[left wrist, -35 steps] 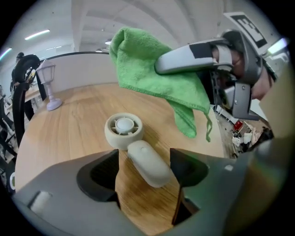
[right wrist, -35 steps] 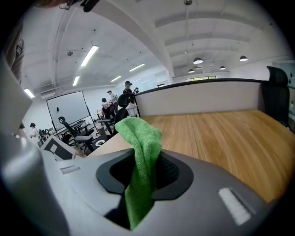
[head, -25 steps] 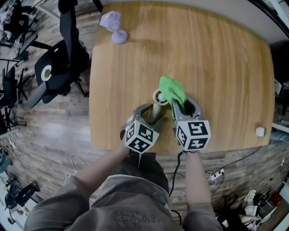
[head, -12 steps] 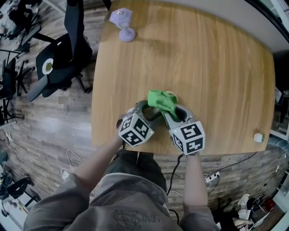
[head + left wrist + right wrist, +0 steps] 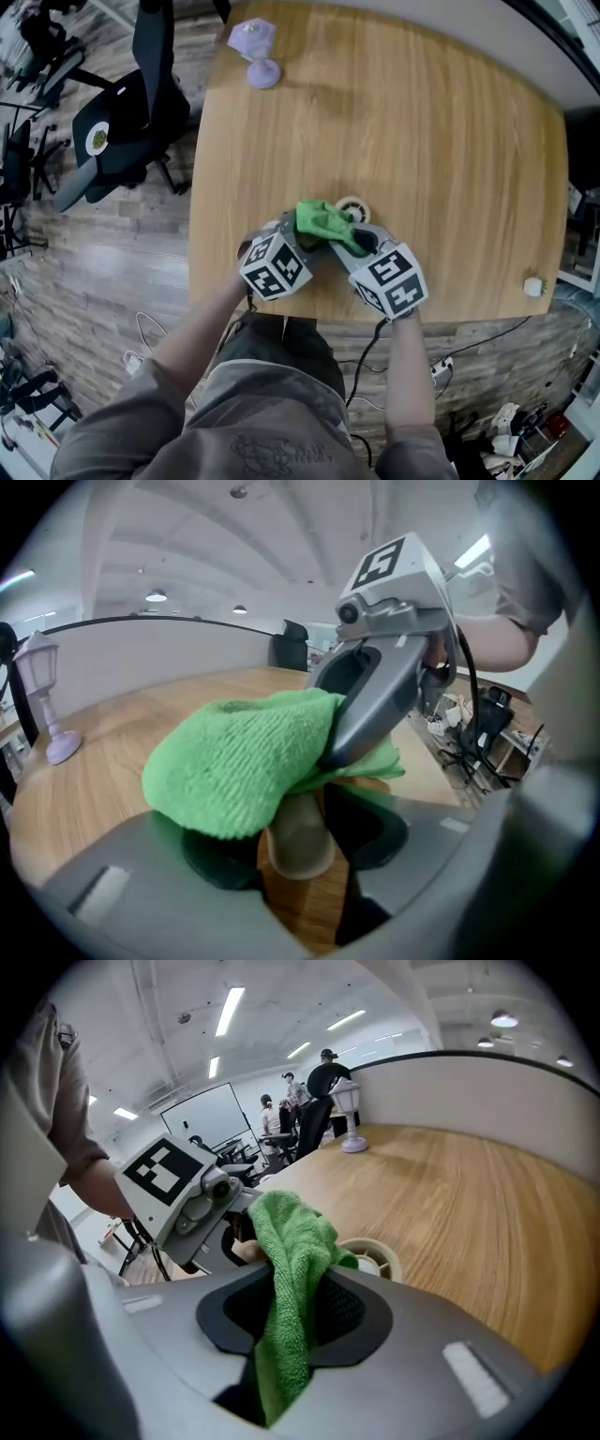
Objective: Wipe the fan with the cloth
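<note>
Clerk: What had changed?
Inspector: Since the earlier frame, the cloth (image 5: 323,223) had slid left off the fan (image 5: 352,208), which stood near the front edge of the table (image 5: 422,112).
Clerk: Grips?
Inspector: The left gripper (image 5: 300,829) had just been closing and was clamped on the fan's handle. The right gripper (image 5: 291,1312) pinched the cloth. Advice: steady the handle and wipe the head lightly.

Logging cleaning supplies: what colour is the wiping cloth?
The cloth is bright green, clearest in the right gripper view.
</note>
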The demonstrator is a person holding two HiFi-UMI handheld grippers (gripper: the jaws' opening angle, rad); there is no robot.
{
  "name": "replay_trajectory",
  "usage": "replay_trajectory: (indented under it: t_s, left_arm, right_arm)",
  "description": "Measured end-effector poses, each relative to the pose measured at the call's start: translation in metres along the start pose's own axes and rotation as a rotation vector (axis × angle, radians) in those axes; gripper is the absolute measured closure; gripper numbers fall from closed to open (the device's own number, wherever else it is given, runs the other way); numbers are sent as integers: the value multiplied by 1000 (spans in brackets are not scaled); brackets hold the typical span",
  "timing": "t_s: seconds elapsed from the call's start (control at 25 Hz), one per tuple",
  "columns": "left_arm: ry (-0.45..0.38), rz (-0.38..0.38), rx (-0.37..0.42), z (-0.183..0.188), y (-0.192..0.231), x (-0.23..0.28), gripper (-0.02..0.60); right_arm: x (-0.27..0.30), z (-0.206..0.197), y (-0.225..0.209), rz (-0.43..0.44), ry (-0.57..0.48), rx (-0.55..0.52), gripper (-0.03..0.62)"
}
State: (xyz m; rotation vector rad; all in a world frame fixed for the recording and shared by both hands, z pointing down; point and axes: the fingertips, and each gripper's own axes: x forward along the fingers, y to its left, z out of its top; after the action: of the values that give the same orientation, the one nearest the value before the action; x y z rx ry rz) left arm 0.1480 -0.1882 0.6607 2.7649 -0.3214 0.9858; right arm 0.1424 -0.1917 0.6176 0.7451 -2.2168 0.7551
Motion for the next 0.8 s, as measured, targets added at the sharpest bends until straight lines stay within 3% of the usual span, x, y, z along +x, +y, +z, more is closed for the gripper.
replay_trajectory:
  t_s: [0.32, 0.4, 0.52, 0.8]
  left_arm:
    - [2, -48, 12, -1, -4, -1, 383]
    - [3, -46, 23, -1, -4, -1, 383]
    - [3, -46, 26, -2, -3, -1, 383]
    - [4, -43, 27, -2, -4, 0, 383]
  right_arm:
    - [-44, -7, -72, -326, -57, 80, 497]
    - [-46, -6, -75, -356, -52, 47, 497]
    - [-32, -1, -54, -281, -45, -18, 497]
    - [7, -5, 14, -7, 29, -121, 496]
